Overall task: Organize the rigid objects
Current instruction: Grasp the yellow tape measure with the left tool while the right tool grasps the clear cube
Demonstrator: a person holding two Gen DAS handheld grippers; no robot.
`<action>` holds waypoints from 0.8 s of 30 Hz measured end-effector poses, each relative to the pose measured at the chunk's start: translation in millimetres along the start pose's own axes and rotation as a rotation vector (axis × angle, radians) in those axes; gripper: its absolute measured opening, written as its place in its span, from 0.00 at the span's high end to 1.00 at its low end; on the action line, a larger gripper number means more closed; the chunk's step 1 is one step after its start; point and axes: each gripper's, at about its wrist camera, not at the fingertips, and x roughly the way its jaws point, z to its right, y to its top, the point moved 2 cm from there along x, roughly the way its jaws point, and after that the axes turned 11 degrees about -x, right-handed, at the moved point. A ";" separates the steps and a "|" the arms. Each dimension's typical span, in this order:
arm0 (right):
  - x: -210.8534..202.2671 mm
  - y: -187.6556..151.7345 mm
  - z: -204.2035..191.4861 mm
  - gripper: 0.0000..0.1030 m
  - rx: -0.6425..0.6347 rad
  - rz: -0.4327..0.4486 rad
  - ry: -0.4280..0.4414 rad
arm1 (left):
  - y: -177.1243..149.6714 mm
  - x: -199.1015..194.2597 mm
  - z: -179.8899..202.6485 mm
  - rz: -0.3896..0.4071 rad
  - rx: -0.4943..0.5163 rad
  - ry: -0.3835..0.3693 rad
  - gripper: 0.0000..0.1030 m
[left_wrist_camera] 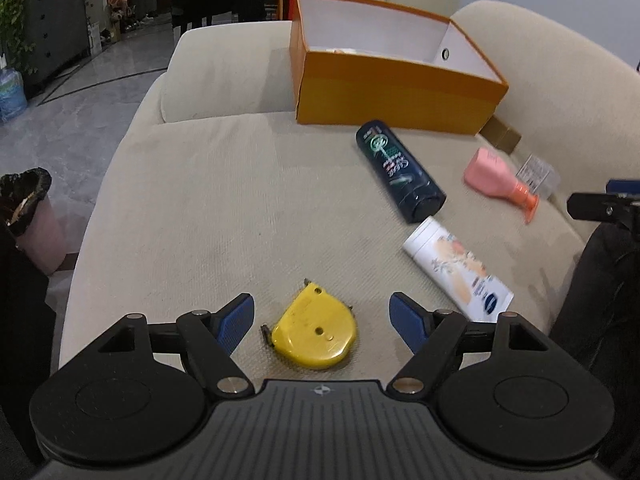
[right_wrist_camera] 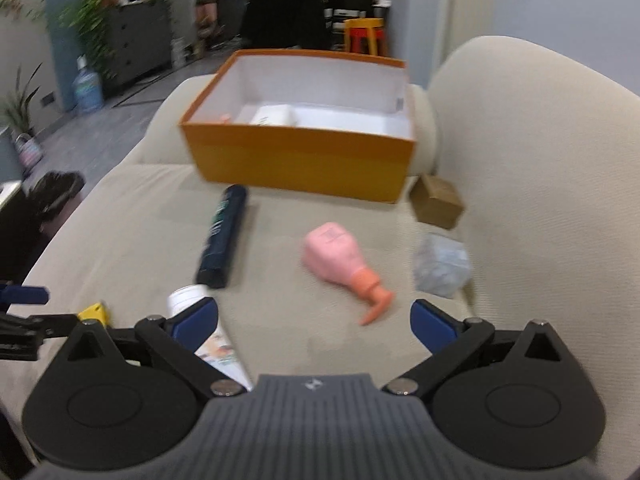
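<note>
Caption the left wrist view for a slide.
Open left gripper straddles a yellow tape measure on the sofa, bottles and orange box beyond.

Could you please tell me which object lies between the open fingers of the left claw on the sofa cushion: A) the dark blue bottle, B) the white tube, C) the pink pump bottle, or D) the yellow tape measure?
D: in the left wrist view the yellow tape measure lies on the cushion between the spread fingers of the left claw, untouched by either.
</note>
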 end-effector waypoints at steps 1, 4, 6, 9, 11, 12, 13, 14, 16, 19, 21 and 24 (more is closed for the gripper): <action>1.6 1.1 -4.0 0.03 -0.008 -0.002 0.006 | -1.7 2.8 0.1 -0.003 0.009 0.005 0.12; 5.2 3.5 -15.9 0.03 -0.031 -0.005 0.020 | -6.3 13.2 -1.0 -0.027 0.021 0.024 0.12; 9.0 5.4 -21.0 0.03 -0.045 -0.010 0.025 | -8.3 17.7 -1.1 -0.036 0.028 0.030 0.12; 12.3 8.3 -22.7 0.03 -0.059 -0.013 0.021 | -11.1 20.4 0.5 -0.029 0.061 0.045 0.12; 15.2 10.2 -20.0 0.03 -0.066 -0.016 0.007 | -13.1 24.9 2.3 -0.027 0.089 0.049 0.12; 17.3 11.3 -17.2 0.03 -0.067 -0.020 -0.003 | -13.8 28.8 2.9 -0.036 0.099 0.047 0.13; 18.9 12.7 -14.2 0.03 -0.064 -0.024 -0.013 | -13.6 32.8 3.7 -0.047 0.103 0.046 0.18; 20.5 14.0 -10.4 0.03 -0.057 -0.026 -0.021 | -13.4 36.7 4.2 -0.057 0.103 0.044 0.21; 22.8 17.3 -1.6 0.03 -0.046 -0.028 -0.037 | -12.5 41.1 6.1 -0.051 0.112 0.054 0.27; 24.5 20.8 10.7 0.03 -0.043 -0.028 -0.065 | -12.0 46.5 8.3 -0.059 0.132 0.061 0.30; 26.1 21.6 19.3 0.03 -0.039 -0.031 -0.083 | -12.6 47.3 8.8 -0.062 0.140 0.060 0.30; 30.9 20.9 31.3 0.03 -0.025 -0.045 -0.108 | -13.3 47.0 8.0 -0.064 0.149 0.051 0.31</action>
